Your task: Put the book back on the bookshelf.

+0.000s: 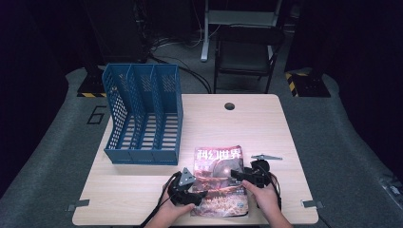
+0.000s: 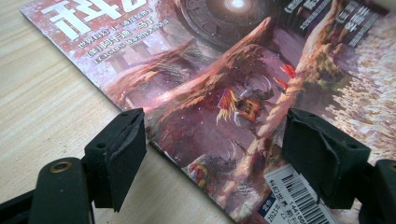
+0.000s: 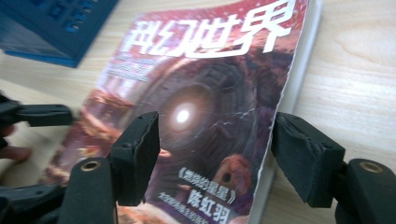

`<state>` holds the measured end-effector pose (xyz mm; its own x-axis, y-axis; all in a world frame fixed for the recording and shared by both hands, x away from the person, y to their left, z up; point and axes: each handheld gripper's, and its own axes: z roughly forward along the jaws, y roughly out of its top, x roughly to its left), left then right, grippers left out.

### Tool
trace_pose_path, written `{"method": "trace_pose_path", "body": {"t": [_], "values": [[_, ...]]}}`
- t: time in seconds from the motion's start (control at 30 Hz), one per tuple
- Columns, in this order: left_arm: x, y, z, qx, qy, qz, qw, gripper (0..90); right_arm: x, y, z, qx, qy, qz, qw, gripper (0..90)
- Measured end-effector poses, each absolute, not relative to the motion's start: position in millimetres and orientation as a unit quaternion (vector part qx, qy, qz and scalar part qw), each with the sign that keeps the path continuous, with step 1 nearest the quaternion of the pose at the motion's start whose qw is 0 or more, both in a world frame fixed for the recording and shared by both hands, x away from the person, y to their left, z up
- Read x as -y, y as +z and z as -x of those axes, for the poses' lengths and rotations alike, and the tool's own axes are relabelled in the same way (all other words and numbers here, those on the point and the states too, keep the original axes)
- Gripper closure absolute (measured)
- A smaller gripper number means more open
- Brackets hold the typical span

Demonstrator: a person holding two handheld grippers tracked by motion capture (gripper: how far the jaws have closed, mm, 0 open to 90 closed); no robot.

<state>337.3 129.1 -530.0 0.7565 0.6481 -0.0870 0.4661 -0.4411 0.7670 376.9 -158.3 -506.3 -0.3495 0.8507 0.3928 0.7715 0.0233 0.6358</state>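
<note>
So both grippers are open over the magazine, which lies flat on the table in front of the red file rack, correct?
One thing is off: the file rack is blue, not red, as the high view shows. The rest holds: the left gripper and the right gripper both stand open over the magazine, which lies flat on the table in front of the rack.

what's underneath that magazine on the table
The magazine lies flat on the wooden table, bare wood showing along its edges. Whatever might be beneath its middle is covered.
</note>
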Motion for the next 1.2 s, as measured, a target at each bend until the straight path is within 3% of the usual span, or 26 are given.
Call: {"method": "trace_pose_path", "body": {"t": [0.6,1.2], "values": [[-129.1,-530.0,-337.3,-0.331,0.110,-0.842,0.412,21.7,155.7,-514.8,-381.9,-0.707,0.396,-0.581,0.066,33.1],[-129.3,-529.8,-337.3,-0.331,0.110,-0.843,0.410,21.7,159.4,-489.1,-372.4,-0.671,0.490,-0.555,0.025,36.2]]}}
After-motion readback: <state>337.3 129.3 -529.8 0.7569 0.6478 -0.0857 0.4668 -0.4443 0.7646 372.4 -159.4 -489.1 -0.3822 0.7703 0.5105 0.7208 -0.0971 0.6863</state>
